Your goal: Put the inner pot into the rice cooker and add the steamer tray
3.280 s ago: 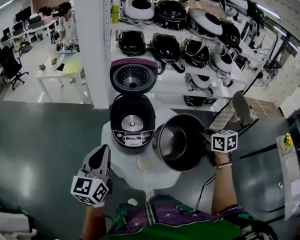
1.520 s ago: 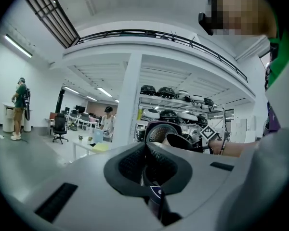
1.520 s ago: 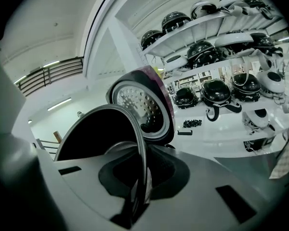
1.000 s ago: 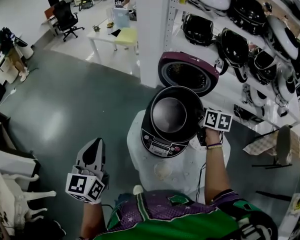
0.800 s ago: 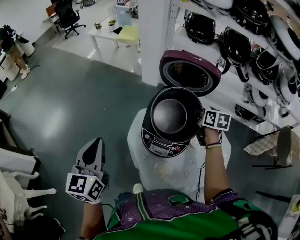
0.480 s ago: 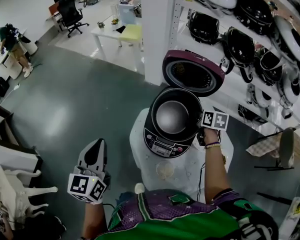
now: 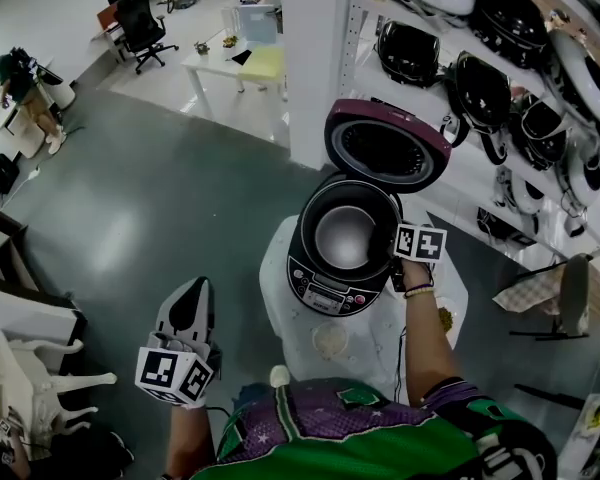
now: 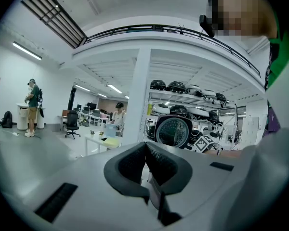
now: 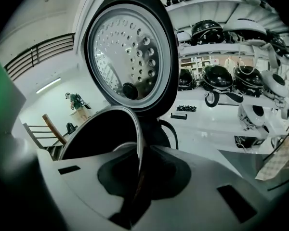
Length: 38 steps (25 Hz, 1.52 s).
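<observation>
The black rice cooker [image 7: 325, 286] stands on a small round white table [image 7: 380, 353] with its maroon lid [image 7: 385, 150] swung up. The metal inner pot [image 7: 348, 236] sits down inside the cooker body. My right gripper [image 7: 395, 258] is shut on the pot's right rim; in the right gripper view the thin rim [image 9: 140, 143] runs between the pads, under the perforated lid plate [image 9: 127, 57]. A pale round steamer tray [image 7: 330, 340] lies on the table in front of the cooker. My left gripper [image 7: 188, 293] hangs shut and empty, off to the left of the table.
White shelves [image 7: 500, 158] behind the table carry several other rice cookers. A white pillar [image 7: 315, 58] rises just behind the lid. A chair [image 7: 555, 298] stands to the right. Grey floor spreads to the left, with desks and people far off.
The inner pot has sunk down into the cooker body, with my right gripper lowering along with it. The left gripper has stayed where it was.
</observation>
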Each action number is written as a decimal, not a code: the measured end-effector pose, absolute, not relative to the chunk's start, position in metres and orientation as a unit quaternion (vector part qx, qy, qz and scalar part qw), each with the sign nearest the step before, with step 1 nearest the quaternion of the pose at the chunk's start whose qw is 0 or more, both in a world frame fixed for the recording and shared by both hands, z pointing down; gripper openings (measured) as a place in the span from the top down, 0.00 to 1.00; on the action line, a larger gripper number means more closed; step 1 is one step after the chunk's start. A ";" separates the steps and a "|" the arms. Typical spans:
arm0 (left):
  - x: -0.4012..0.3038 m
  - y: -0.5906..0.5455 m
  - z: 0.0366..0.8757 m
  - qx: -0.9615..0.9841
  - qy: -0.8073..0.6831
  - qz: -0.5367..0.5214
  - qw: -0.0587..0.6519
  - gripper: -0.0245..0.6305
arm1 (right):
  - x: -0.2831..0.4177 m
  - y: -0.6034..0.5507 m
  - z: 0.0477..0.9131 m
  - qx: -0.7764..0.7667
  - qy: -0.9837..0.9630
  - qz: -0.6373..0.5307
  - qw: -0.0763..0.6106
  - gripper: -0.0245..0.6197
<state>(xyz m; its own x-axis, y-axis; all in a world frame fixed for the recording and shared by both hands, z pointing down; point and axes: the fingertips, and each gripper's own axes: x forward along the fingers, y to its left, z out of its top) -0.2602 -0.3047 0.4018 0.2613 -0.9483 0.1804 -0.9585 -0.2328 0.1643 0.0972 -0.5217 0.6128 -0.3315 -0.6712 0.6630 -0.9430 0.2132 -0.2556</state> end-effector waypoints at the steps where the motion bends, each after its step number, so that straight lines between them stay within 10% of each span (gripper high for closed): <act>1: -0.259 -0.305 0.402 0.786 -0.606 0.021 0.121 0.93 | 0.097 -0.522 0.613 0.540 -0.751 0.316 0.213 0.89; 11: -0.256 -0.308 0.398 0.797 -0.593 0.018 0.114 0.93 | 0.093 -0.509 0.625 0.545 -0.749 0.241 0.291 0.85; 38: -0.239 -0.269 0.380 0.856 -0.509 -0.020 0.090 0.93 | 0.108 -0.392 0.565 0.607 -0.742 0.194 0.209 0.81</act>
<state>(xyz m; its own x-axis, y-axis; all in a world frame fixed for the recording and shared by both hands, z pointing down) -0.2388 -0.2689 0.3800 0.4805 -0.8751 0.0573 -0.8679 -0.4650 0.1749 0.1082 -0.3918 0.5647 -0.1751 -0.8200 0.5449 -0.9817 0.1875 -0.0334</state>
